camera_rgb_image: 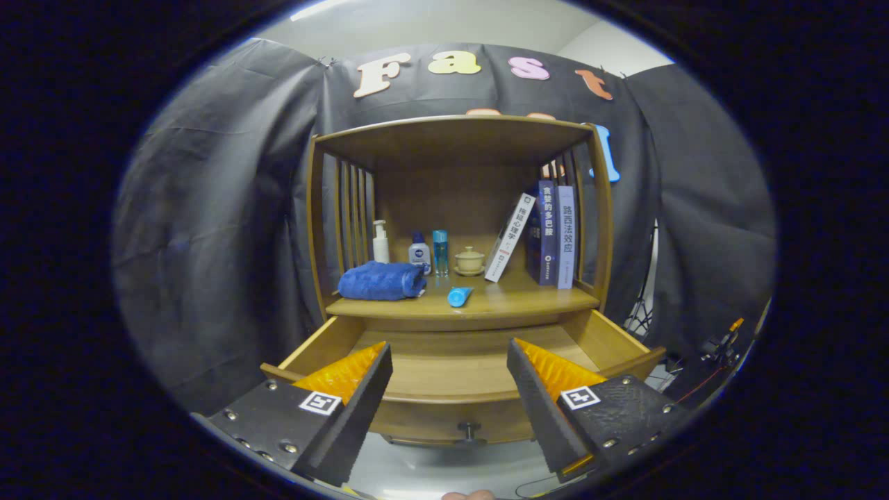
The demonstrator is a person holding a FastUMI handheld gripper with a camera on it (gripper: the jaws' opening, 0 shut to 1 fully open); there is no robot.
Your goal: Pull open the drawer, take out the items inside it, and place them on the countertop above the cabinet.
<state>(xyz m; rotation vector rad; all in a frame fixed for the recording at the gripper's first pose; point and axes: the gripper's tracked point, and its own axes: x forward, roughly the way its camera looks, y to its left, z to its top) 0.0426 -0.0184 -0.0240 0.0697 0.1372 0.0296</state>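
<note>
The wooden cabinet's drawer (451, 378) stands pulled out, its bare floor showing between my fingers; its dark knob (470, 432) sits on the front panel below. My gripper (448, 354) hovers open over the drawer's front edge with nothing between its fingers. On the countertop (528, 300) above lie a folded blue towel (382, 280) at the left and a blue tube (459, 296) near the front edge, just beyond the fingers.
Further back on the countertop stand a white pump bottle (380, 242), a small white bottle (419, 252), a blue bottle (440, 251) and a lidded cup (469, 261). Books (549, 235) lean at the right. Slatted side walls and a top board enclose the shelf.
</note>
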